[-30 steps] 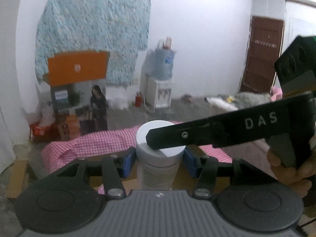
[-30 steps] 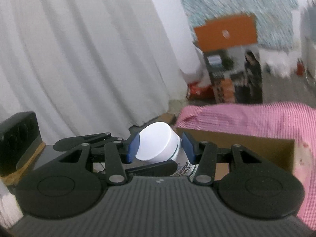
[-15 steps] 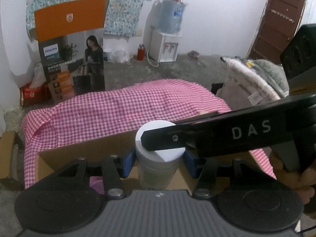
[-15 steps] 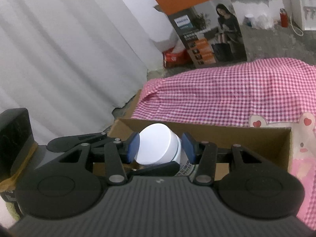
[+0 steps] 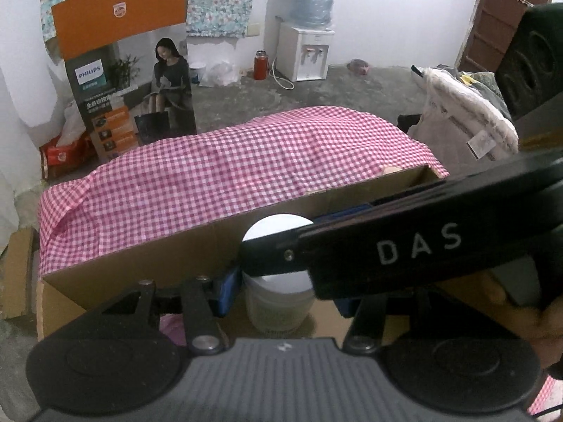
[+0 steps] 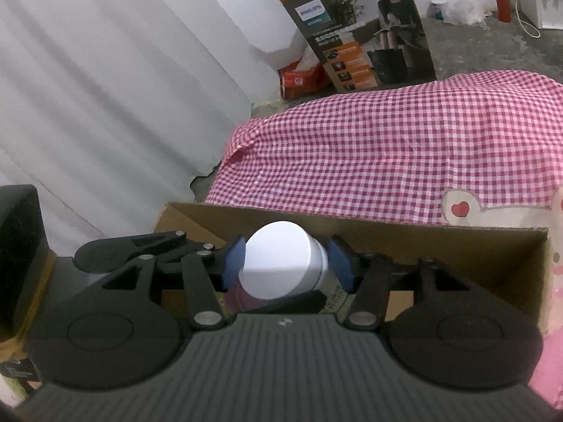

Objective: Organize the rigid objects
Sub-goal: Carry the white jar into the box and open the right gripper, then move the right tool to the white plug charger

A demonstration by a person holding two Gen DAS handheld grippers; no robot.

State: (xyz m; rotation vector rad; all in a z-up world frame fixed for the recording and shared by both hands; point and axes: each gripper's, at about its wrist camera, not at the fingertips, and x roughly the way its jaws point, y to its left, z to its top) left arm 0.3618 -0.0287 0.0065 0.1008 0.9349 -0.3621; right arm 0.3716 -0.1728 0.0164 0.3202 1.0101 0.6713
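1. The white-lidded round plastic jar stands between the left gripper's blue pads, gripped, inside the open brown cardboard box.
2. The right gripper flanks the lid; its jaws have just been opening, and a gap shows at the right pad.
3. Pink checked cloth lies behind the box.

White-capped jar half hidden behind right tool's arm, label blurred, cardboard box floor mostly unseen
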